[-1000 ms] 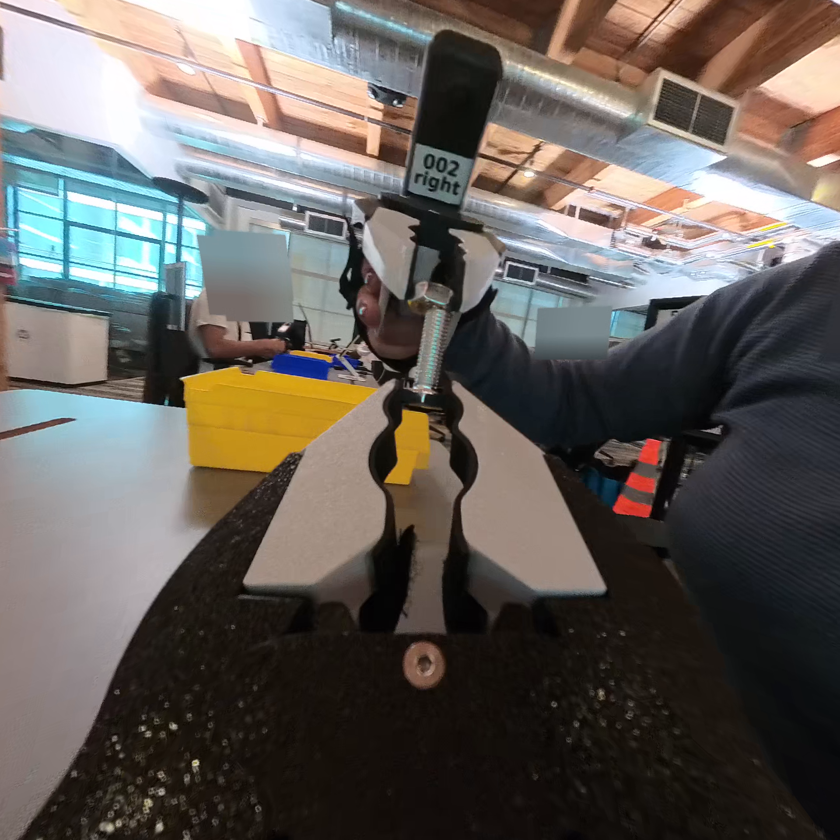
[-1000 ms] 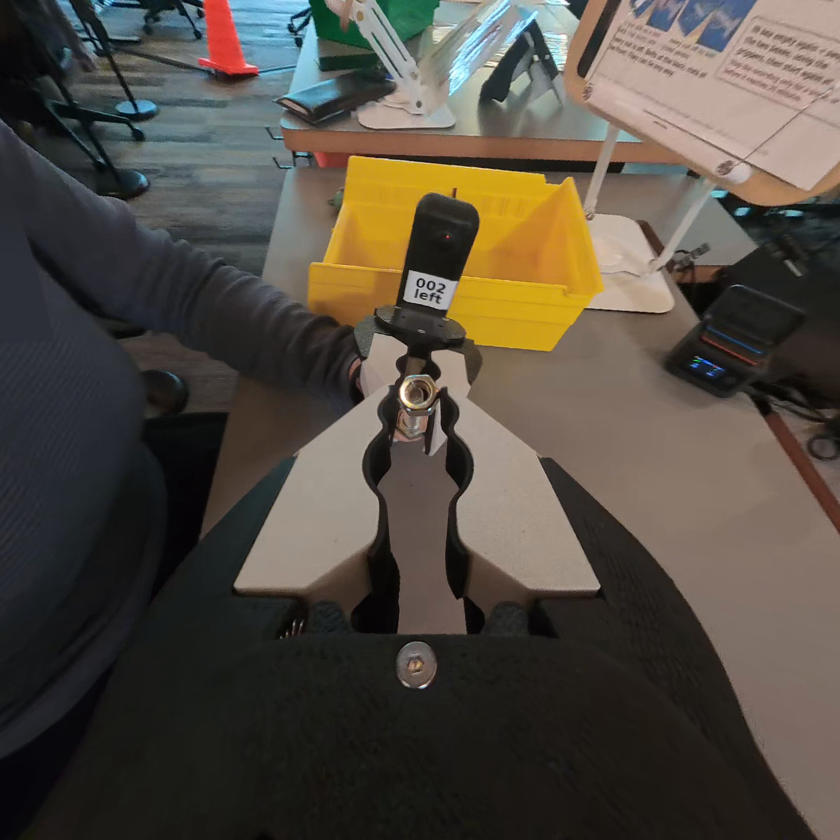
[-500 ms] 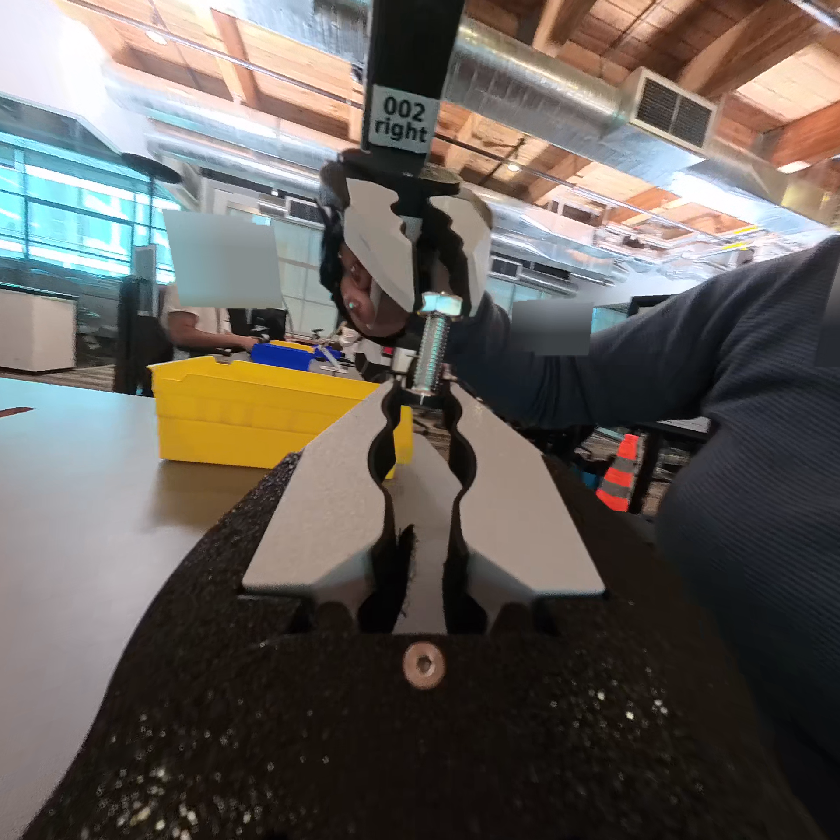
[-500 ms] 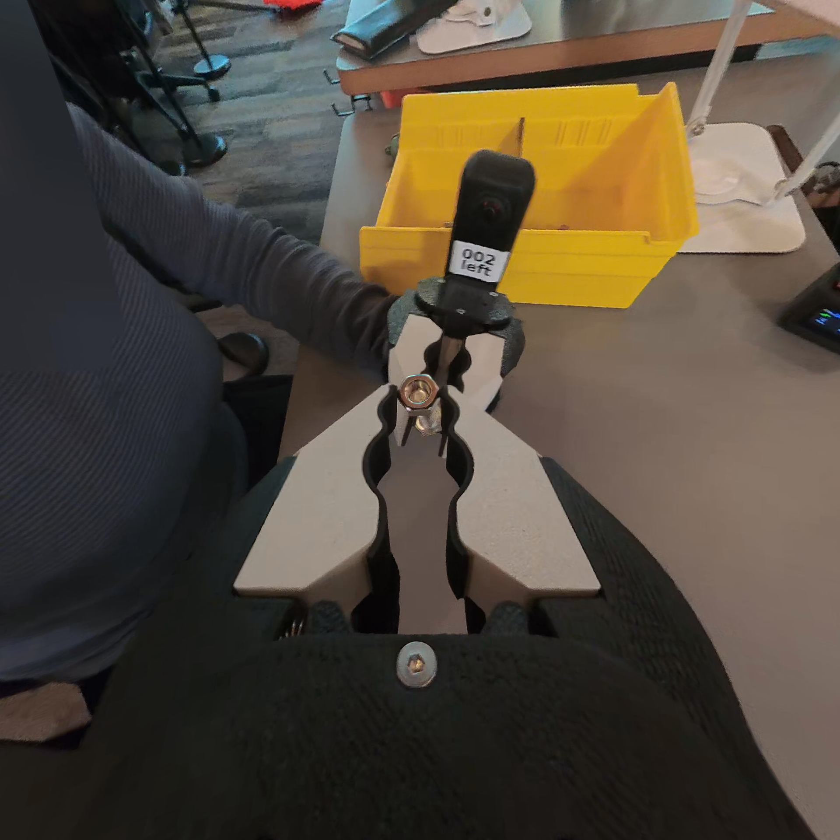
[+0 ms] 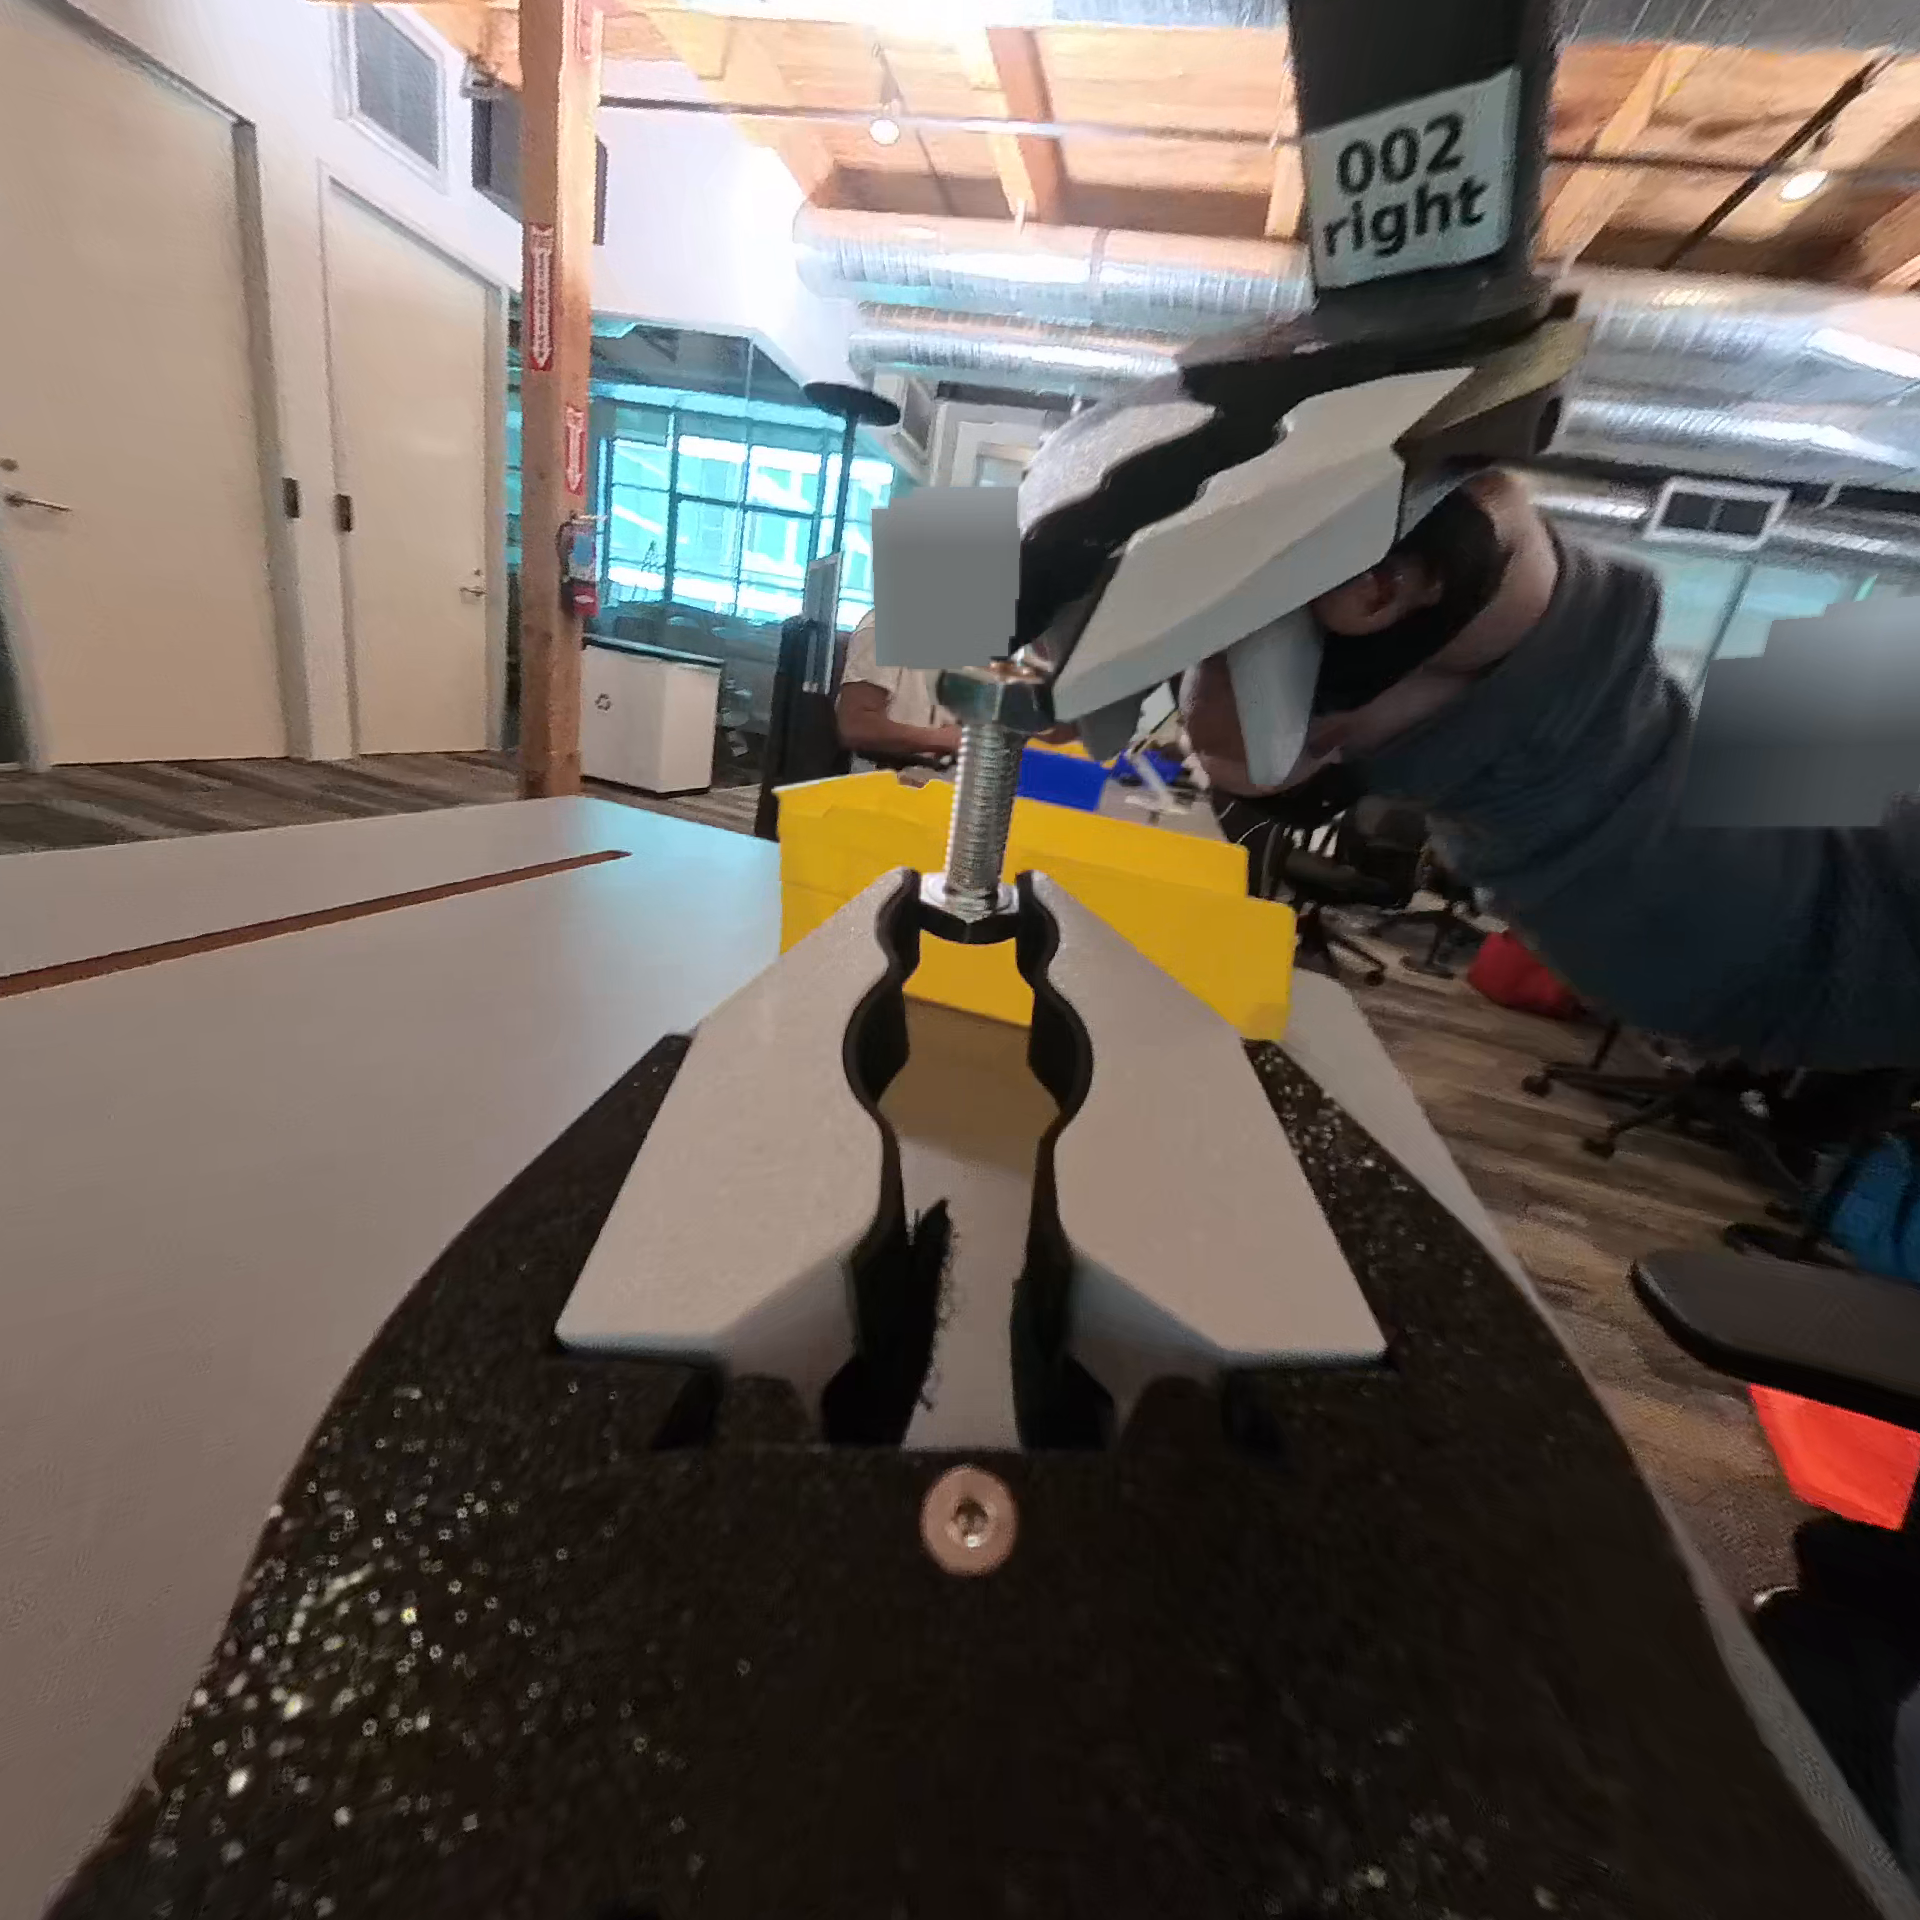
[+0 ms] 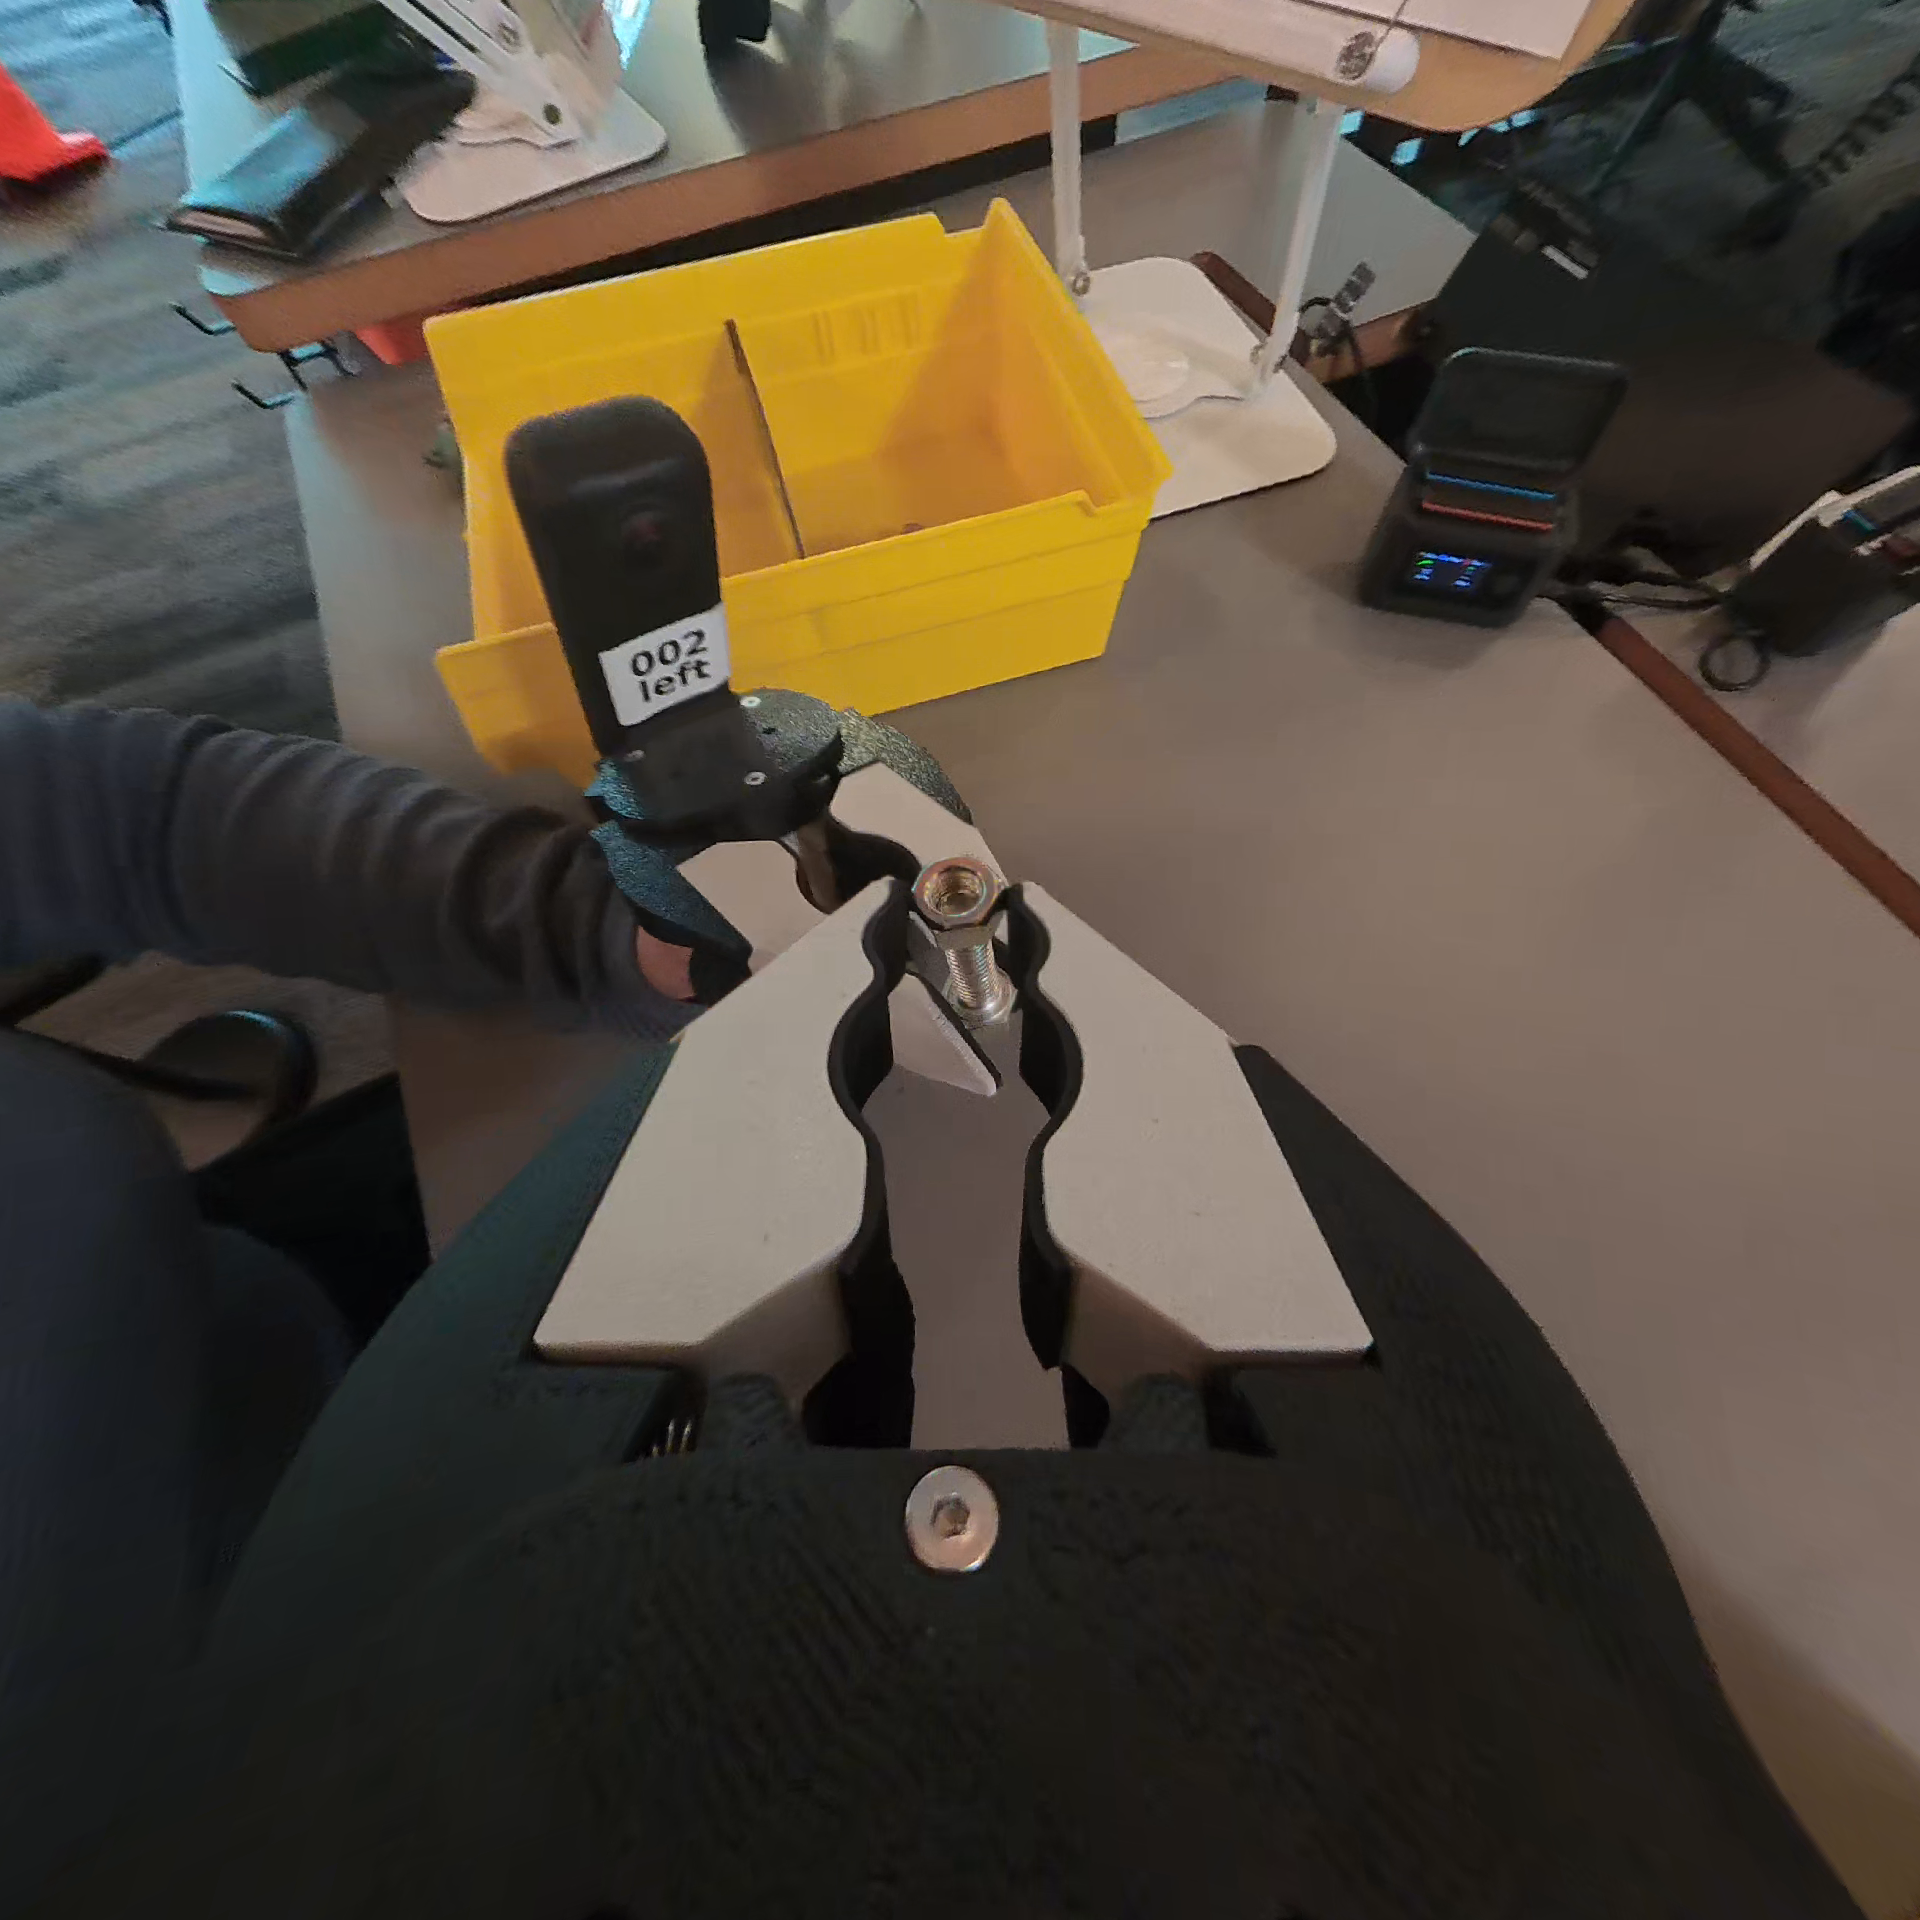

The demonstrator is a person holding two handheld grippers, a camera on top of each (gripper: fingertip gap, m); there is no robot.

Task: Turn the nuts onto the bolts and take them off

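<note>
one shiny threaded bolt (image 5: 982,821), head pinched in left tool (image 5: 968,902), silver hex nut (image 6: 958,894) clenched in right tool (image 6: 956,902)

A grey table (image 6: 1351,831) carries a yellow divided bin (image 6: 935,582) near its far edge. Right of the bin stands the flat white base of a stand (image 6: 1226,436), touching the far edge. Toward the right edge sits a small black device with a lit screen (image 6: 1475,520), with dark cables (image 6: 1704,623) beside it.
</note>
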